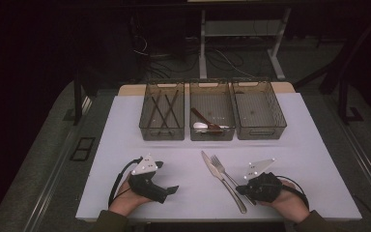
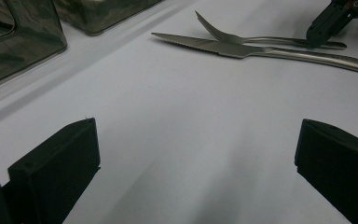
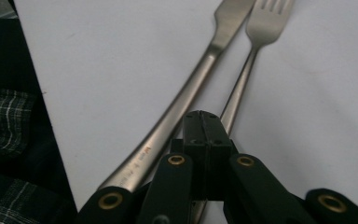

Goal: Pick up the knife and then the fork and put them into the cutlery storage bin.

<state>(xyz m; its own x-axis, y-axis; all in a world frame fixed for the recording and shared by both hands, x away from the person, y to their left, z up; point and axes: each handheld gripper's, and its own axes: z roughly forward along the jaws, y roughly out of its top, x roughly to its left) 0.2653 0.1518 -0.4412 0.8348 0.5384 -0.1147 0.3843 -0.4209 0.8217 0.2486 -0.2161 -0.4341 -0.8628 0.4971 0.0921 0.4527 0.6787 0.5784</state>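
Note:
A steel knife (image 1: 211, 168) and a fork (image 1: 225, 172) lie side by side on the white table (image 1: 294, 154), near its front. My right gripper (image 1: 240, 189) is shut, and its tips rest over the fork's handle. In the right gripper view the closed jaws (image 3: 204, 117) cover part of the fork (image 3: 261, 23), with the knife (image 3: 205, 70) just to its left. Nothing shows between the jaws. My left gripper (image 1: 168, 177) lies at the front left, open and empty. Its view looks across bare table (image 2: 196, 154) to the knife (image 2: 223, 49) and fork (image 2: 242, 39).
Three clear bins stand in a row at the back. The left bin (image 1: 162, 137) holds dark chopsticks (image 1: 163, 108), the middle bin (image 1: 211, 137) holds spoons (image 1: 204, 121), and the right bin (image 1: 261, 135) looks empty. A plaid sleeve (image 3: 4, 121) hangs past the table's front edge.

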